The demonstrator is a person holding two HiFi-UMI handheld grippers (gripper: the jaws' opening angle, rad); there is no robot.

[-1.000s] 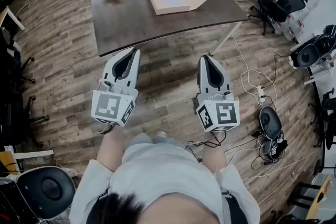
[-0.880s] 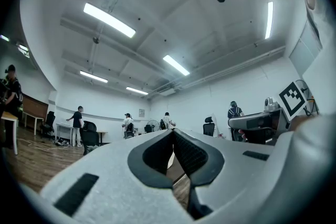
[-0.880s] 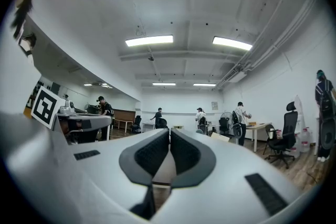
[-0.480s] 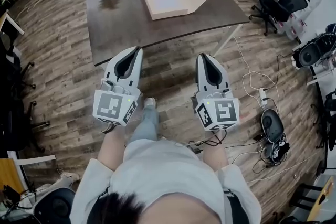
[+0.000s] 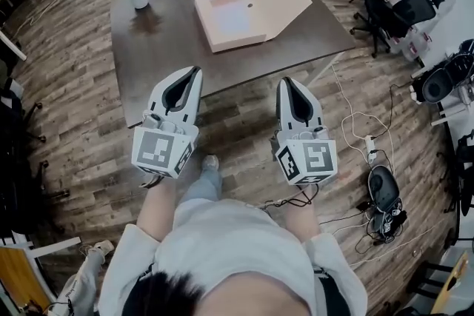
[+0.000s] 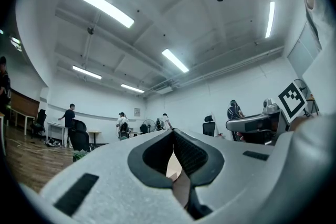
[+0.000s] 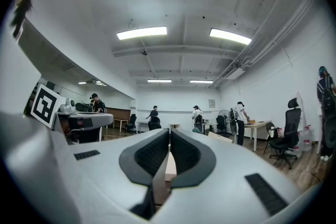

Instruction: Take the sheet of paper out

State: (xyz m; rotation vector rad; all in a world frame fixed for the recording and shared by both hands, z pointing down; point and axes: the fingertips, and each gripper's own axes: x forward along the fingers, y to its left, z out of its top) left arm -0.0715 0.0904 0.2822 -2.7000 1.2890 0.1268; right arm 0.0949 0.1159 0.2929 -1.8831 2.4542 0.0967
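We read no words, numbers, brands. Left marker cube (image 5: 159,152), right marker cube (image 5: 311,161), behind fingers (image 5: 189,96): square black-white code patterns only. Wall plaque (image 7: 211,104) far beyond fingers: too small for us.

Person wears a pale short-sleeved shirt (image 5: 237,240) and light jeans (image 5: 204,185). Left gripper (image 5: 194,72) and right gripper (image 5: 286,82): white shells, black jaw linings, black-and-white marker cubes (image 5: 159,152).

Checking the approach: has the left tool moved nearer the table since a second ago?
Yes, toward the table. In the head view the left tool now overlaps the table well past its near edge; earlier its tip only just met that edge.
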